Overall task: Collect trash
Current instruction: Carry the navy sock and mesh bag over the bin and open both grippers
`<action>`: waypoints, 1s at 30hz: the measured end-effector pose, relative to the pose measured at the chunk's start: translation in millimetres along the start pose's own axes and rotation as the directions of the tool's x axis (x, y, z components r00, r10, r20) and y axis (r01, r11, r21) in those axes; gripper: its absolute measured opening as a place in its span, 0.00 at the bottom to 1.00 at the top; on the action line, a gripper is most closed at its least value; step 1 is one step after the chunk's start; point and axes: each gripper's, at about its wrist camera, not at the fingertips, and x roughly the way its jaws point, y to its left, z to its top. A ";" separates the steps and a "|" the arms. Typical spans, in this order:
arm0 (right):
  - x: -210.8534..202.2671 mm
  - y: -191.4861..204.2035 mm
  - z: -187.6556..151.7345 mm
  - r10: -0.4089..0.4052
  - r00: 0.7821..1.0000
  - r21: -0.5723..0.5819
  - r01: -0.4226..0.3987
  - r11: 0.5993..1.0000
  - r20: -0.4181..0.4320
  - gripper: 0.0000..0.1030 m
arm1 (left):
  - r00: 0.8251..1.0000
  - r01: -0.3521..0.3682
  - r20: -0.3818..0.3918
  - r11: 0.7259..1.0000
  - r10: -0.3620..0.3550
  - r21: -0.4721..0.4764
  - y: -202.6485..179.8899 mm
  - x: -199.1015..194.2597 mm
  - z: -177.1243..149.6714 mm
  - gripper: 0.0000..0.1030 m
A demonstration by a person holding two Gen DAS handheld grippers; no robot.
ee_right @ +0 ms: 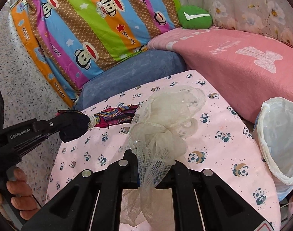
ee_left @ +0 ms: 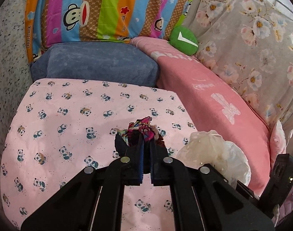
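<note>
My left gripper (ee_left: 145,144) is shut on a bundle of colourful patterned cloth scrap (ee_left: 141,130), held above the pink panda-print sheet (ee_left: 69,115). In the right wrist view the same bundle (ee_right: 115,116) juts out of the left gripper (ee_right: 84,124) at the left. My right gripper (ee_right: 156,159) is shut on a wad of cream mesh netting (ee_right: 165,119), which hangs down between its fingers. The netting also shows in the left wrist view (ee_left: 208,148) at lower right. A bin lined with a white plastic bag (ee_right: 279,144) stands open at the right edge.
A blue cushion (ee_left: 100,63), a pink blanket (ee_left: 213,100), a striped monkey-print pillow (ee_left: 107,9), a green round cushion (ee_left: 184,40) and floral fabric (ee_left: 252,38) lie behind the sheet. Speckled floor (ee_right: 21,77) lies to the left.
</note>
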 end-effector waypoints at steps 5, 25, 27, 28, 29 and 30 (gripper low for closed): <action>-23.5 -7.3 3.7 -0.006 0.999 0.017 0.005 1.000 0.044 0.07 | 0.999 0.046 0.027 0.998 -0.047 0.046 -33.3 -18.4 2.9 0.04; -101.5 -98.4 8.8 -0.095 0.980 0.160 0.067 0.985 0.176 0.07 | 0.983 0.181 -0.048 0.946 -0.174 0.267 -176.8 -15.1 -27.5 0.04; -108.5 -111.3 8.1 -0.111 0.976 0.178 0.078 0.981 0.185 0.07 | 0.980 0.198 -0.061 0.937 -0.189 0.289 -192.1 -11.9 -32.0 0.04; -112.0 -118.3 7.5 -0.120 0.975 0.190 0.084 0.978 0.189 0.07 | 0.979 0.205 -0.068 0.932 -0.193 0.298 -198.9 -10.4 -34.1 0.04; -114.9 -124.5 7.0 -0.128 0.973 0.201 0.089 0.976 0.192 0.07 | 0.977 0.214 -0.076 0.927 -0.200 0.309 -206.6 -8.5 -36.8 0.04; -118.4 -132.5 6.0 -0.138 0.971 0.214 0.095 0.972 0.196 0.07 | 0.975 0.222 -0.083 0.922 -0.206 0.319 -214.3 -6.3 -38.9 0.04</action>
